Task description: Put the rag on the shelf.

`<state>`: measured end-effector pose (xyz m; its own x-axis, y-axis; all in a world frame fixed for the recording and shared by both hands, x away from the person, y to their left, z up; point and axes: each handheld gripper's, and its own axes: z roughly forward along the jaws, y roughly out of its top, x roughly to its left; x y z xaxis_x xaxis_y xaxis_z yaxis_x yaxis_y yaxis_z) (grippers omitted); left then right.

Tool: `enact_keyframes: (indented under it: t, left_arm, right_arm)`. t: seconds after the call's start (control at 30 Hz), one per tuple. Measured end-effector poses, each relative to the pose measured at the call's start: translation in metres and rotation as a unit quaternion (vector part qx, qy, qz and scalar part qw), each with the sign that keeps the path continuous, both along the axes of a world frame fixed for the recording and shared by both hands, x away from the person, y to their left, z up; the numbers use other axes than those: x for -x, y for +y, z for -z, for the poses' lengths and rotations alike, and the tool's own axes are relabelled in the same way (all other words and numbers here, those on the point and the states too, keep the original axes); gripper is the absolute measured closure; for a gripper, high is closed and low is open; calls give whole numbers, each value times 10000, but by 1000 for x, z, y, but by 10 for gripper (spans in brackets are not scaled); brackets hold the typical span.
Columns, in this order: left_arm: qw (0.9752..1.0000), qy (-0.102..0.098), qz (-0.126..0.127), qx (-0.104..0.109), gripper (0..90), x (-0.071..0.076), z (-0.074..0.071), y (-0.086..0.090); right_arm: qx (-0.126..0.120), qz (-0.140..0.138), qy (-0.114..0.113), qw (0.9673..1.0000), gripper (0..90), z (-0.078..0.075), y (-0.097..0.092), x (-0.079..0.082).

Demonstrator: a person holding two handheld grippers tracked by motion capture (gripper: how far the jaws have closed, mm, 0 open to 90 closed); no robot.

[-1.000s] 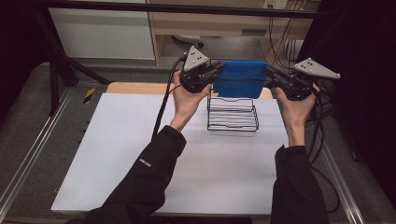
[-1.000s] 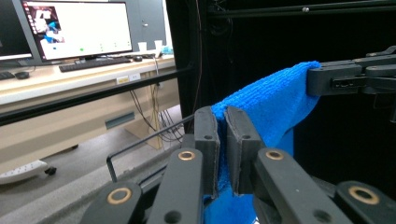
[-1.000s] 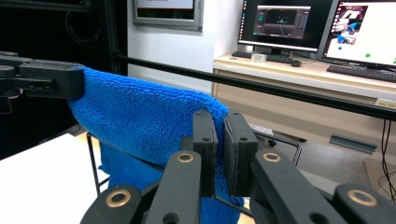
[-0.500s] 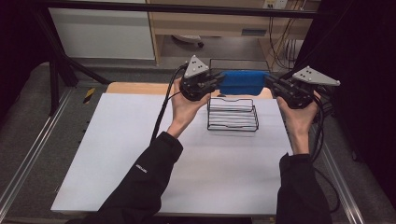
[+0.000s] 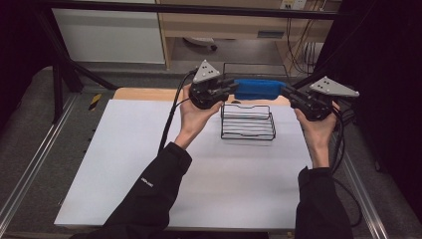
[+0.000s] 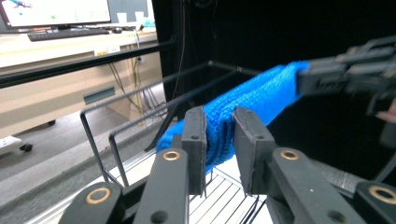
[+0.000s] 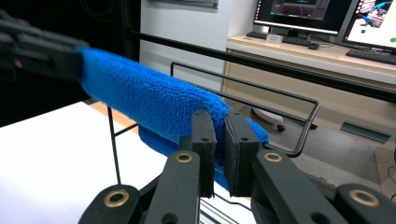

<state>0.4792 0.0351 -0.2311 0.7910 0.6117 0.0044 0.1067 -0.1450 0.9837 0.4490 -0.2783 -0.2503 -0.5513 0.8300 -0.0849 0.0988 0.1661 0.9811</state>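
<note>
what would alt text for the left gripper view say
A blue cloth stretches from between the left gripper's two black jaws, which have just been opening, to the right gripper gripping its far end. It hangs over a black wire rack on a white table.

lab/office recording rig: black curtains and metal frame (image 5: 59, 79) round a white table (image 5: 199, 189), desk with monitors (image 7: 299, 11) and keyboards (image 7: 373, 55) behind.

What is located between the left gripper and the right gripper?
In the high view, the blue cloth spans from the left gripper to the right gripper, above the far rail of the black wire rack.
</note>
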Motion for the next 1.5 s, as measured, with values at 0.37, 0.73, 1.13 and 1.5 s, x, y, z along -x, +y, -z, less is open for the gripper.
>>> enact_keyframes:
  t: [0.37, 0.73, 1.13, 1.5]
  left_arm:
    - [9980, 551, 21, -313, 842, -6, -13, -10]
    - [9953, 668, 147, -680, 896, -9, 6, -16]
    - [9936, 622, 69, -942, 897, -11, 21, -22]
    - [9928, 686, 49, -976, 896, -15, 38, -21]
  right_arm:
    - [22, -103, -24, 9999, 831, 8, -1, 0]
    - [111, -194, 89, 9997, 756, 11, -2, 0]
    - [-155, -260, 149, 9994, 481, 4, 1, 8]
    - [-181, -188, 815, 9963, 900, 29, 0, -3]
